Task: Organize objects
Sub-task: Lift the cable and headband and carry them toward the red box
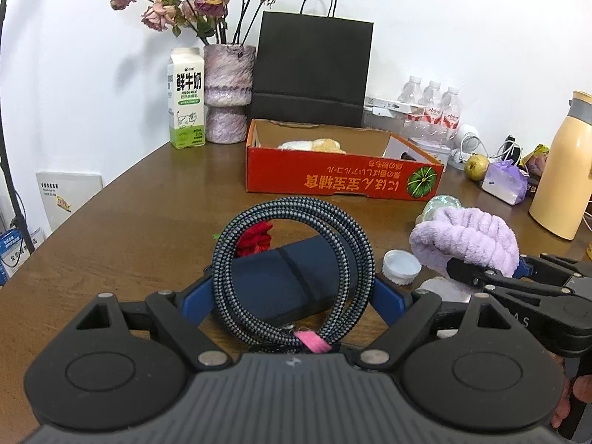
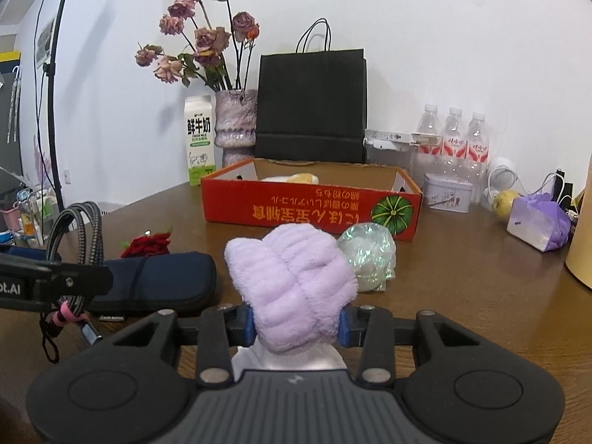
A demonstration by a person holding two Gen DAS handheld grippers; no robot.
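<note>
My left gripper is shut on a coiled grey braided cable tied with a pink band, holding the coil upright above a navy pouch. To its right, my right gripper is shut on a fluffy lilac cloth, which bulges up between the blue pads. Something white lies under the cloth. A red fabric rose lies behind the pouch. A white cap sits beside the cloth. An open red cardboard box stands behind, with a pale soft item inside.
An iridescent wrapped ball sits in front of the box. Along the wall stand a milk carton, a vase of dried roses, a black paper bag and water bottles. A tin, a pear, a purple packet and a yellow flask crowd the right.
</note>
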